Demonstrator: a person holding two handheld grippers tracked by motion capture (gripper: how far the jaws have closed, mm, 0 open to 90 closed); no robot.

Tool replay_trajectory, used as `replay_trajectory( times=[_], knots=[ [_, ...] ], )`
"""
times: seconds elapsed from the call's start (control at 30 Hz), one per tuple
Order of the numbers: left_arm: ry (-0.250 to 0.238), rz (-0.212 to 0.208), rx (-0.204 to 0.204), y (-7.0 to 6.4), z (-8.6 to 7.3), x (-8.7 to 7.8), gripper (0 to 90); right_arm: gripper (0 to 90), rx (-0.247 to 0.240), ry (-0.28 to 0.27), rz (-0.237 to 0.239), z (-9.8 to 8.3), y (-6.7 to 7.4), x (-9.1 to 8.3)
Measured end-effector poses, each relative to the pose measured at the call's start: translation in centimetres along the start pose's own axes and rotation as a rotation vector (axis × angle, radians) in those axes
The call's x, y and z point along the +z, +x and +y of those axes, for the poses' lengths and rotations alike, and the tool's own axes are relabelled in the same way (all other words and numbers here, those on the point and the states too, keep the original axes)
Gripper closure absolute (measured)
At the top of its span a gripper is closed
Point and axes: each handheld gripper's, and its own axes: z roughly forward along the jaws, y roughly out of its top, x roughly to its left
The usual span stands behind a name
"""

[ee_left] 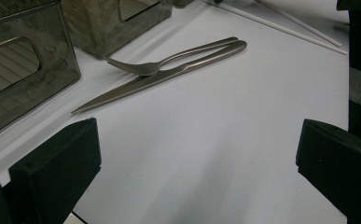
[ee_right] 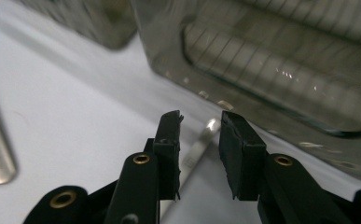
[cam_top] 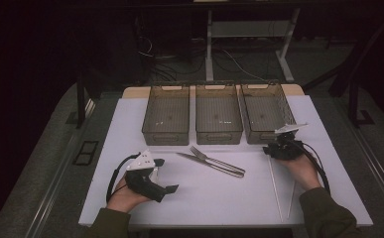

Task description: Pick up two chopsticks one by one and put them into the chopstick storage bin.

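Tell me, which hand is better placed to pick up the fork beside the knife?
Left, probably. The left gripper has its jaws wide open and faces the fork and knife directly. The right gripper points at the right bin, with a thin metal piece between its jaws.

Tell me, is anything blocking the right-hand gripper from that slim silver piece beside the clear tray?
Nothing visible. The silver piece lies on the white table, directly between the open fingers of the right gripper. The clear tray stands just behind it.
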Motion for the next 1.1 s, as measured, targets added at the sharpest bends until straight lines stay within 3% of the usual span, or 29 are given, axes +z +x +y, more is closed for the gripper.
replay_trajectory(
  times=[0.1, 0.23, 0.5, 0.53, 0.63, 0.87, 1.1],
  knots=[
    [0.003, 0.000, -0.002, 0.0, 0.0, 0.0, 0.0, 67.6, 0.024, -0.051, 0.006, -0.1, -0.8, -1.7],
    [-0.002, 0.001, -0.002, 0.0, 0.0, 0.0, 0.0, 66.0, 0.047, -0.070, -0.028, -1.1, -2.2, -3.4],
    [-0.006, 0.005, -0.004, 0.1, -0.1, -0.2, 0.0, 63.6, 0.114, -0.050, -0.114, -3.2, -5.1, -5.4],
    [-0.007, 0.004, -0.005, 0.1, -0.1, -0.2, 0.0, 63.5, 0.136, -0.040, -0.140, -3.7, -6.0, -5.7],
    [-0.007, 0.004, -0.004, 0.1, -0.1, -0.2, 0.0, 63.4, 0.152, -0.030, -0.153, -4.1, -6.6, -5.7],
    [-0.010, 0.003, -0.011, 0.0, -0.2, 0.0, 0.0, 64.6, 0.200, 0.003, -0.162, -4.1, -7.7, -3.8],
    [-0.011, 0.001, -0.006, 0.0, -0.2, 0.0, 0.0, 69.7, 0.194, 0.020, -0.159, -4.0, -7.6, -3.3]
  ],
)
